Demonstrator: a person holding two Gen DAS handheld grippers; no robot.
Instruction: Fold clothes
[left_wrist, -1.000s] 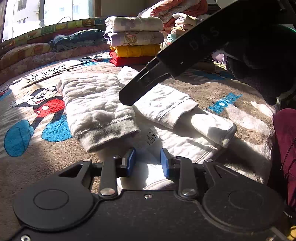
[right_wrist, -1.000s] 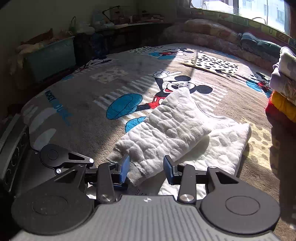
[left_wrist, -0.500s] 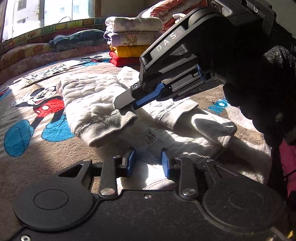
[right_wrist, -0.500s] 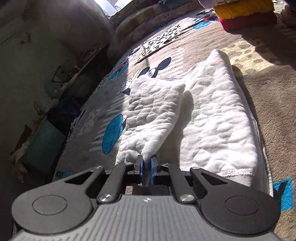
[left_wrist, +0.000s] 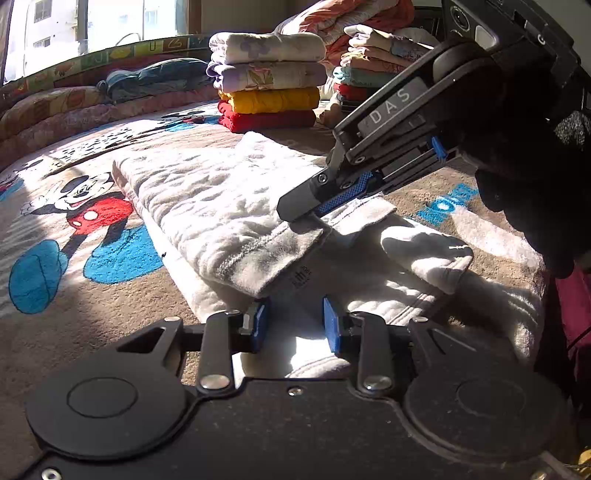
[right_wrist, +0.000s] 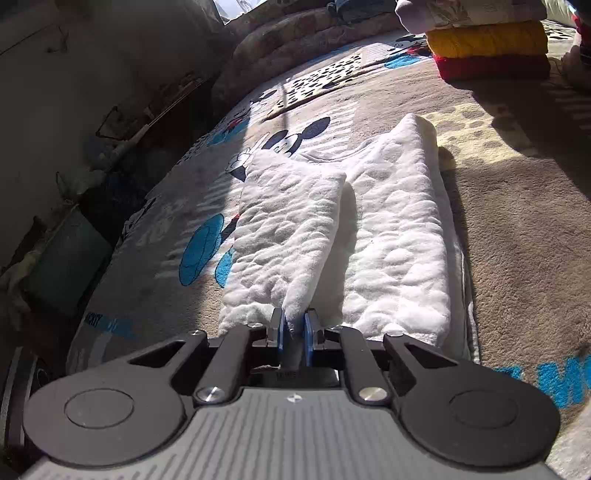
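Both tongs work over a white fleece garment (left_wrist: 221, 199) spread on a cartoon-printed blanket (left_wrist: 74, 229). On the right tongs (right_wrist: 294, 328) the blue pads are clenched on the cuff end of a folded-over sleeve (right_wrist: 284, 229), with a peak of white cloth pinched between them; in the left wrist view the same tongs (left_wrist: 301, 212) come in from the upper right, tips down on that sleeve's edge, held by a dark-gloved hand (left_wrist: 532, 155). The left tongs (left_wrist: 295, 325) are released, their blue pads standing apart just above the garment's near hem, close to a printed label (left_wrist: 300, 276), gripping nothing.

The garment lies lengthwise away from the right tongs, the held sleeve laid along its left half and the body (right_wrist: 399, 236) flat beside it. A second sleeve (left_wrist: 428, 254) rests crumpled across the near right part.

A teal bin (right_wrist: 70, 258) stands beside the bed at the left of the right wrist view; what it holds cannot be made out. At the blanket's far end sits a stack of folded clothes (left_wrist: 269, 81), red at the bottom, yellow above, pale prints on top.
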